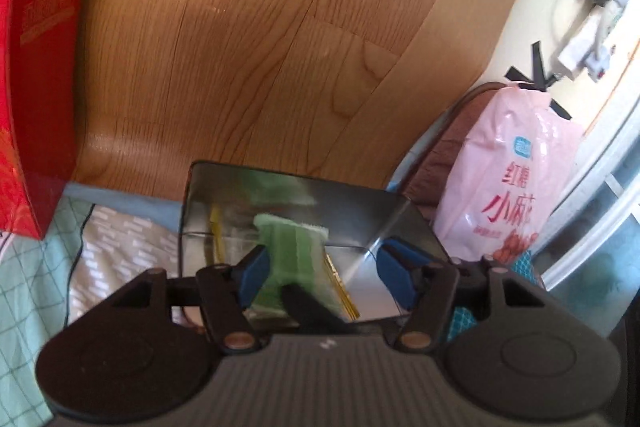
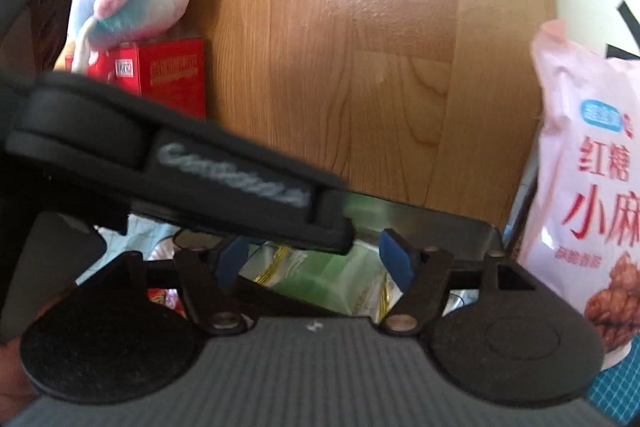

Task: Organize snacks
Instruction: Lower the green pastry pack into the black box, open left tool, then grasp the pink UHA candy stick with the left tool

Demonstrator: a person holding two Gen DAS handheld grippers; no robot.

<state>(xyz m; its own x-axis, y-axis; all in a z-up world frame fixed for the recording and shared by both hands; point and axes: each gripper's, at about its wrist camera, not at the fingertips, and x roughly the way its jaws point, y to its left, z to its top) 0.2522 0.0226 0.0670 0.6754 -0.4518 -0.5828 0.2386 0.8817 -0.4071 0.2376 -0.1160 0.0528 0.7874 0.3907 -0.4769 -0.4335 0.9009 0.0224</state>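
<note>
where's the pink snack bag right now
The pink snack bag stands at the right edge of both wrist views, upright against the wooden headboard, just right of the shiny metal tin holding the green packet.

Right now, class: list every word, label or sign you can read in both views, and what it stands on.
"红糖" and "小麻": red print on the pink snack bag; the small line beneath is blurred.
Blue badge on that bag: unreadable.
Gold print on the red box: blurred.
Grey script on the black gripper body: too blurred.
</note>
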